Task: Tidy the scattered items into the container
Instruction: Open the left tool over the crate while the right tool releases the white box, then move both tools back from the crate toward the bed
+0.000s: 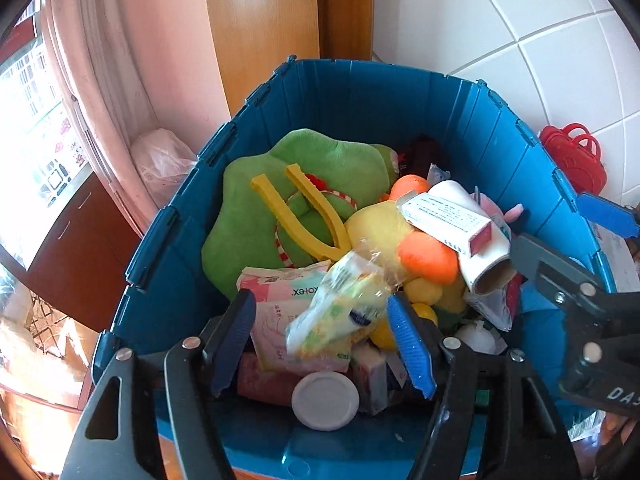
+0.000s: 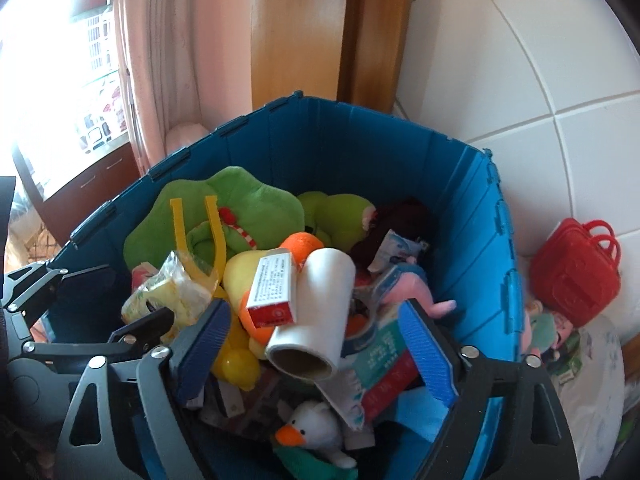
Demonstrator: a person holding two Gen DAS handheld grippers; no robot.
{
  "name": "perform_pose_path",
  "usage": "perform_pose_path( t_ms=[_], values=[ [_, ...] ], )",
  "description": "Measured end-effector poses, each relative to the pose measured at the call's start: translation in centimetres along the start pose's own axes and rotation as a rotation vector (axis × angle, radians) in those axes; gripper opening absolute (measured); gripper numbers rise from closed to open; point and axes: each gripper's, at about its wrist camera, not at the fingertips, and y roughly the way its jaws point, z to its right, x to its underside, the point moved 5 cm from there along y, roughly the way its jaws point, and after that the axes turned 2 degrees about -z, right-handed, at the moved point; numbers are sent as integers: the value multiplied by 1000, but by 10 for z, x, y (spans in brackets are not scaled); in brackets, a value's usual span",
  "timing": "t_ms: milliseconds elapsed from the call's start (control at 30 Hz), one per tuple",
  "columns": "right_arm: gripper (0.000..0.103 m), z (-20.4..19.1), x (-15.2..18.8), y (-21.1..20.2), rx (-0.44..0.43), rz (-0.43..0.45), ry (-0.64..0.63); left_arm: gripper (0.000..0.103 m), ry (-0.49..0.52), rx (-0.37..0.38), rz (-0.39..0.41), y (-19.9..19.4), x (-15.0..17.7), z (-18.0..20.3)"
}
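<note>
A blue folding container is filled with a green plush, a yellow duck plush, a yellow clip and several packets. My left gripper hangs over its near side, open. A clear-wrapped tissue pack lies blurred between the fingers, and no pad presses on it. My right gripper is wide open above a white paper roll with a small red-ended box on it. Neither pad touches the roll.
A red toy basket stands on the white tiles to the right of the container, with small plush toys beside it. A pink curtain, a plastic bag and a wooden door frame lie behind.
</note>
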Motion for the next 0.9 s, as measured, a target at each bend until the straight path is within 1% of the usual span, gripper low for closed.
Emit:
perform_pose_path(
  t_ms=[67, 100, 133, 167, 233, 400, 500, 600, 667, 833, 900],
  values=[
    [103, 13, 7, -21, 16, 33, 13, 70, -1, 6, 16, -12, 5, 7],
    [103, 21, 13, -33, 24, 49, 25, 73, -4, 8, 23, -16, 7, 10],
    [103, 30, 19, -44, 27, 62, 40, 81, -6, 8, 33, -22, 10, 14],
    [103, 38, 24, -52, 28, 72, 55, 84, -6, 7, 46, -27, 14, 19],
    [103, 55, 37, -71, 34, 87, 88, 84, -6, 14, 79, -42, 22, 31],
    [103, 87, 79, -111, 48, 105, 125, 84, -15, 60, 150, -78, 46, 63],
    [103, 102, 108, -129, 34, 108, 158, 84, -29, 80, 172, -96, 61, 80],
    [103, 113, 132, -144, 20, 109, 180, 84, -43, 79, 178, -108, 76, 95],
    [103, 116, 141, -151, 9, 111, 178, 84, -48, 71, 177, -114, 85, 103],
    [103, 113, 152, -165, -19, 119, 150, 84, -50, 13, 191, -132, 103, 117],
    [103, 112, 154, -169, -20, 126, 147, 84, -51, 5, 206, -141, 109, 120]
  ],
)
